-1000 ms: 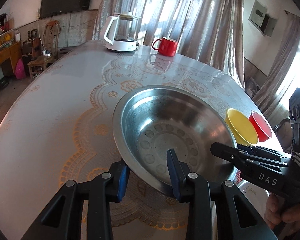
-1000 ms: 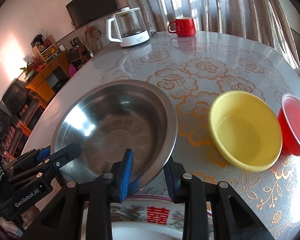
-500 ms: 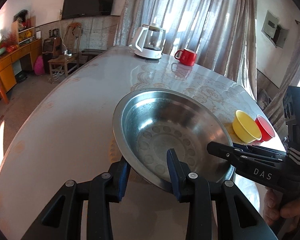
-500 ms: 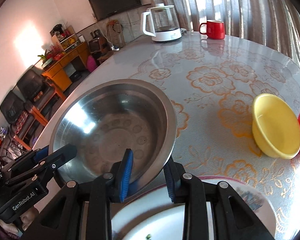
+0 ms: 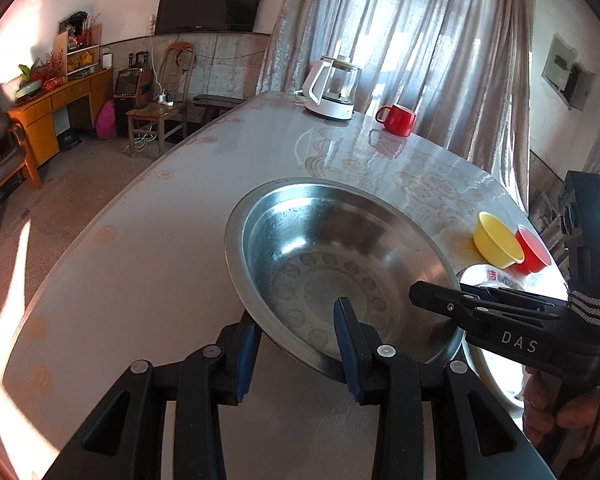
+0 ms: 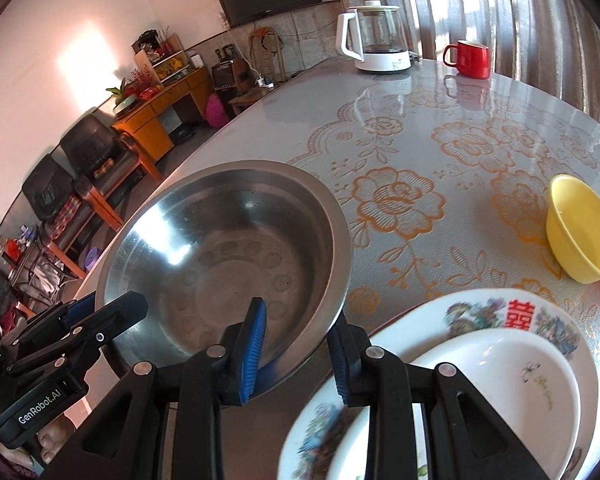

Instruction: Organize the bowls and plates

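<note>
**Steel basin carried by two grippers beside a stack of plates**

A wide steel basin (image 5: 340, 264) hangs between two hand-held grippers above the patterned table (image 6: 440, 168); the left gripper (image 5: 296, 344) is clamped on the near rim, one blue pad inside the bowl and one beneath it; the right gripper (image 6: 296, 344) bites the rim on the opposite side the same way, so the load is shared and neither hand is free. The basin lies straight ahead of both sets of fingers, mouth up and tilted slightly; being round, it has no long axis to speak of. The relation that matters is sideways: the flowered plate (image 6: 512, 312), with a white dish (image 6: 500, 380) nested in it, sits just beside the basin on the right gripper's side and partly under that gripper, so the right hand is the nearer one to the stack. A yellow bowl (image 6: 580, 232) stands beyond the plate, a red bowl (image 5: 534, 246) touching or nearly touching it; a kettle (image 6: 376, 36) and red mug (image 6: 470, 58) stand well apart at the far edge. Whether the basin's underside clears the table cannot be told, since the basin itself hides it; the plate is cut off by the frame and the grippers; only the fingers of the person's hand (image 5: 556, 404) show.
</note>
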Tool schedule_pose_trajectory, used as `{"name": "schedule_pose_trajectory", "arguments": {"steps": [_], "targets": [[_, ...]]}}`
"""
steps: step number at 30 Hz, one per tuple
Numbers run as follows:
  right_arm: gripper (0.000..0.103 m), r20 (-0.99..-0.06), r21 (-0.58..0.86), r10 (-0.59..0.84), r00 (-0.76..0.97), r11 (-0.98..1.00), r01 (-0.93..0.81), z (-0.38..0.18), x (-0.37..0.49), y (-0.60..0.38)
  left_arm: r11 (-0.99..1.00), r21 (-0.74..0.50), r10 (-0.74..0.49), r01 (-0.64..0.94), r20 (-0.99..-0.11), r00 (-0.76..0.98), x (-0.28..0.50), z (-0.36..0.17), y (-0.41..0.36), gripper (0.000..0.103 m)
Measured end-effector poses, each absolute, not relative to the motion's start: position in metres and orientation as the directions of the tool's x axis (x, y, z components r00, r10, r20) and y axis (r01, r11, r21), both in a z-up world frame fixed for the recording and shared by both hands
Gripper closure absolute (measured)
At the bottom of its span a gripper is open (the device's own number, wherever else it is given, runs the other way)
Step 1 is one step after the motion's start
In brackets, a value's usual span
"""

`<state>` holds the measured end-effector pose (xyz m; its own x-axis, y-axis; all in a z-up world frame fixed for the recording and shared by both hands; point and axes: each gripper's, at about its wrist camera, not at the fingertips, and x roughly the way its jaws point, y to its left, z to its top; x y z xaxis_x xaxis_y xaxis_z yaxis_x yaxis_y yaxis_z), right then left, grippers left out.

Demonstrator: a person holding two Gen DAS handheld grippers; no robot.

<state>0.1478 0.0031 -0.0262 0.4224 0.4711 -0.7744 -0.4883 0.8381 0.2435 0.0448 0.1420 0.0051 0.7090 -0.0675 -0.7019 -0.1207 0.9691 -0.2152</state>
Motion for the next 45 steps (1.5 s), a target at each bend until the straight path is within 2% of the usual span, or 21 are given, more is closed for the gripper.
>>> {"name": "schedule_pose_trajectory", "arguments": {"steps": [14,22,36,45], "targets": [[0.073,-0.785,0.223,0.475,0.399,0.816,-0.533,-0.039,0.125,0.024,0.960,-0.207,-0.019,-0.187,-0.718,0.696,0.021,-0.009,0.153,0.066],[0.073,-0.776,0.223,0.484,0.404,0.810,-0.542,-0.040,0.124,0.027,0.960,-0.174,0.027,-0.218,-0.718,0.695,0.013,-0.011,0.154,0.062],[0.070,-0.728,0.292,0.530,0.435,0.813,-0.504,-0.025,0.118,0.004,0.951,-0.094,0.160,-0.294,-0.665,0.730,-0.006,0.009,0.163,0.062],[0.069,-0.686,0.316,0.545,0.482,0.820,-0.478,-0.009,0.113,-0.016,0.972,-0.075,0.127,-0.222,-0.628,0.768,0.000,0.027,0.144,0.062]]}}
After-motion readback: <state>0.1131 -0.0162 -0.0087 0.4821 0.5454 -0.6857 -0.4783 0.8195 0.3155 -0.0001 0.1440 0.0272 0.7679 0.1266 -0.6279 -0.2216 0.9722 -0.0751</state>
